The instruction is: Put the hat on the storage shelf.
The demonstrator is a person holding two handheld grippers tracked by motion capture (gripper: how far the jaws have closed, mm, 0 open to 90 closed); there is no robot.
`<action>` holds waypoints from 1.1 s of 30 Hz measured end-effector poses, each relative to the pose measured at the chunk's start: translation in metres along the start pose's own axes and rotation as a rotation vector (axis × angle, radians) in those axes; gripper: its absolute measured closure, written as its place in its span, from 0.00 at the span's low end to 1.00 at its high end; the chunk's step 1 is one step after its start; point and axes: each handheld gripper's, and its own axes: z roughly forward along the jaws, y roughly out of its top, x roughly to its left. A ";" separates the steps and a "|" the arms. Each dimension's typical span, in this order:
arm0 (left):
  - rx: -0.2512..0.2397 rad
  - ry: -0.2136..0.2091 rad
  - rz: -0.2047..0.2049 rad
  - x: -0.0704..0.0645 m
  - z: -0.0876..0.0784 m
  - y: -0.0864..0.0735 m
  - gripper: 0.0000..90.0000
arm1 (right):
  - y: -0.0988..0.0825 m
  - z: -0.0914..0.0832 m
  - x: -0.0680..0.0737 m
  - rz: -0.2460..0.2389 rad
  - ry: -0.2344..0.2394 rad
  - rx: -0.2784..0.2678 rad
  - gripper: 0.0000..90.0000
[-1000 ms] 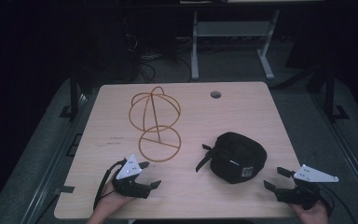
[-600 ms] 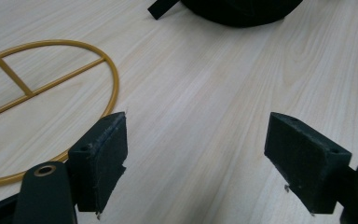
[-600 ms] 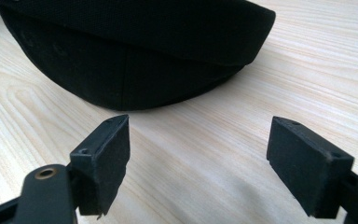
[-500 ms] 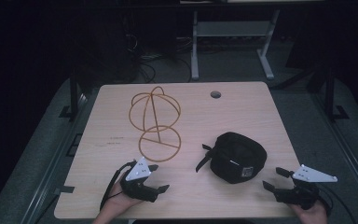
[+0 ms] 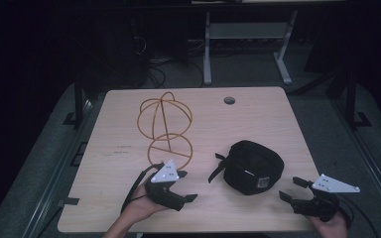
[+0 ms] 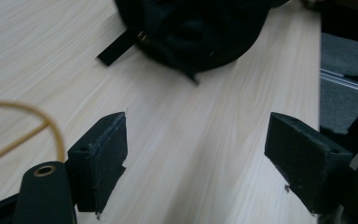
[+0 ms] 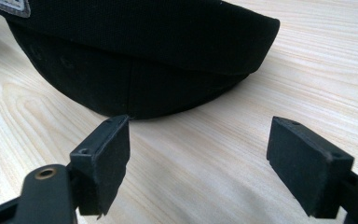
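Your left hand comes in from the bottom edge, palm cupped under the left gripper, which points to your right with its jaws spread wide — nothing between them. Your right hand sits at the near right corner, holding the right gripper aimed left and slightly away from you — jaws likewise wide apart and empty.

Dark room; grey floor; white metal frame behind wooden table
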 end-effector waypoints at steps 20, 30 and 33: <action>0.031 -0.092 0.094 -0.011 0.038 0.065 0.23 | 0.001 0.001 0.002 -0.010 0.013 0.005 0.23; 0.042 -0.156 0.130 -0.014 0.060 0.102 0.24 | 0.000 0.001 0.002 -0.010 0.019 0.001 0.23; 0.070 -0.175 0.150 -0.016 0.069 0.110 0.24 | 0.000 0.001 0.002 -0.011 0.021 -0.002 0.23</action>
